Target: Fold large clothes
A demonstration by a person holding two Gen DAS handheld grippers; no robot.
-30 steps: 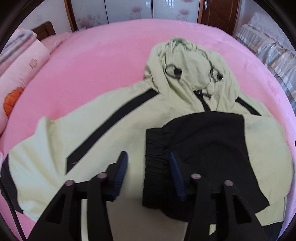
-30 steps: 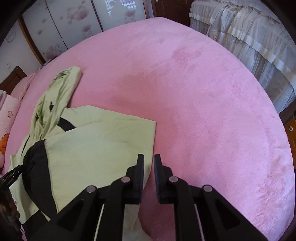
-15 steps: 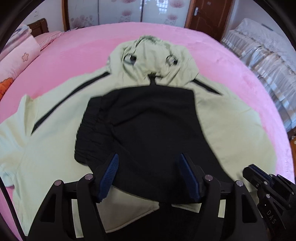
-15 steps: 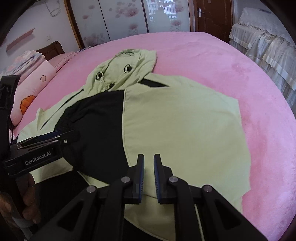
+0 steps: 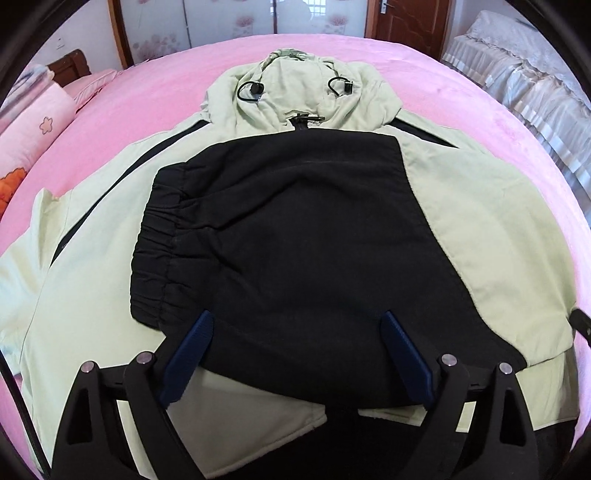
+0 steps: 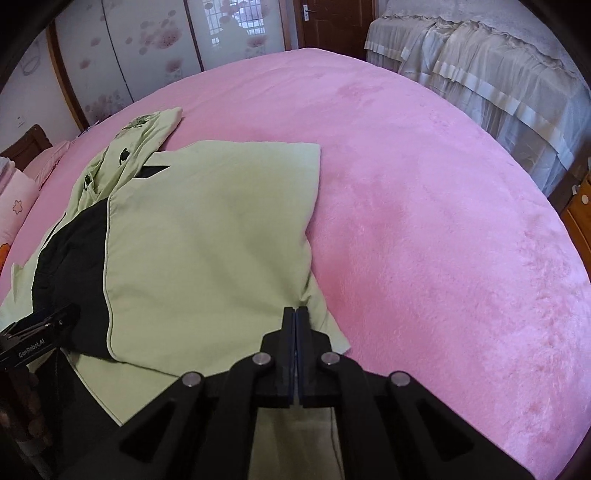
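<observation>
While left gripper (image 5: 295, 332) widened, right gripper (image 6: 296, 314) pinched jacket (image 6: 207, 236).

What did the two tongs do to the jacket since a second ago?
The left tongs have just been opening wide above the black folded part, pressing on nothing. The right tongs closed tight at the edge of the green sleeve panel; whether cloth is pinched, I cannot tell. The jacket stayed flat on the pink bed, hood at the far end.

A home bedroom — pink-blanketed bed (image 6: 424, 184), flowered wardrobe doors (image 6: 147, 48), wooden door (image 5: 408, 18).
</observation>
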